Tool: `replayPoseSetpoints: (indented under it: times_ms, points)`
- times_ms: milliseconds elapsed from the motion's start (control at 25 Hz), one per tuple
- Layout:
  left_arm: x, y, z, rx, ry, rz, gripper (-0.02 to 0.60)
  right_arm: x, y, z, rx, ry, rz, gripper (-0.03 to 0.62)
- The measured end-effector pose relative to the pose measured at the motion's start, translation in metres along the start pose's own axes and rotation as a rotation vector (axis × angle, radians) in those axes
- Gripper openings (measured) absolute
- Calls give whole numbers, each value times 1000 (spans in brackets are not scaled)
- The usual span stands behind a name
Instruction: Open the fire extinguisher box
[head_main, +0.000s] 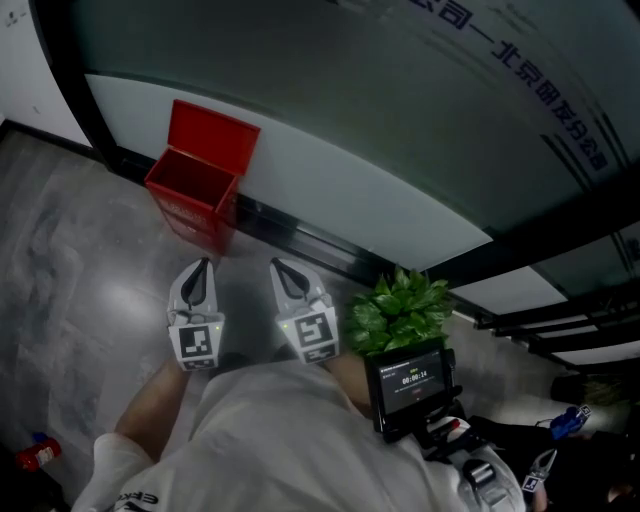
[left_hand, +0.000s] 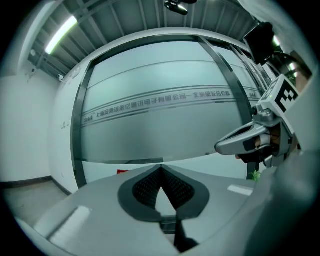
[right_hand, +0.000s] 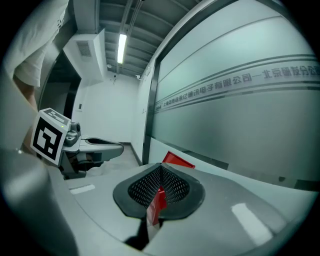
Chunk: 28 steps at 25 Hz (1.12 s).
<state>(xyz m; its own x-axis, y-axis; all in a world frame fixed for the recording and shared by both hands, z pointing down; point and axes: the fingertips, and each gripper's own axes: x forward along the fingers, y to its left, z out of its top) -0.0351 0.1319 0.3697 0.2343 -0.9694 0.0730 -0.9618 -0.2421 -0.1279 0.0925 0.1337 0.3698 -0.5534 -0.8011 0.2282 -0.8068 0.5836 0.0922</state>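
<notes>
The red fire extinguisher box (head_main: 200, 185) stands on the floor against the glass wall, its lid (head_main: 212, 130) raised and leaning back, its inside dark. My left gripper (head_main: 204, 266) and right gripper (head_main: 279, 266) hover side by side near my body, short of the box and pointing toward it, both shut and holding nothing. In the left gripper view the pads meet at the tip of the left gripper (left_hand: 161, 168), and a sliver of the box (left_hand: 124, 171) shows beyond. In the right gripper view the right gripper (right_hand: 161, 168) is shut; the red lid (right_hand: 178, 160) shows past it.
A potted green plant (head_main: 400, 308) stands to the right by the wall. A small device with a lit screen (head_main: 408, 384) hangs at my right side. A red extinguisher (head_main: 38, 453) lies on the grey floor at lower left. The frosted glass wall (head_main: 380, 120) with black frames runs behind the box.
</notes>
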Motion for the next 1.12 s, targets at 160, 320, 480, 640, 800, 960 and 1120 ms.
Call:
replayPoseSetpoints:
  times_ms: [160, 320, 480, 640, 800, 960, 1120]
  points:
    - [-9, -18, 13, 4, -3, 44, 3, -23, -10, 3, -19, -10, 51, 12]
    - [-23, -33, 26, -15, -11, 85, 3, -46, -18, 4, -13, -33, 89, 12]
    - [-41, -44, 34, -18, -20, 101, 3, -68, -19, 5, 3, -38, 109, 12]
    - [-59, -45, 39, -15, -25, 114, 3, -81, -17, 6, 20, -48, 116, 12]
    - [-68, -41, 41, -19, -24, 131, 3, -85, -12, 13, 30, -51, 127, 12]
    - [-72, -39, 42, -25, -27, 137, 3, -85, -8, 13, 39, -68, 124, 11]
    - [-70, -38, 42, -25, -27, 133, 3, -84, -9, 14, 44, -57, 119, 11]
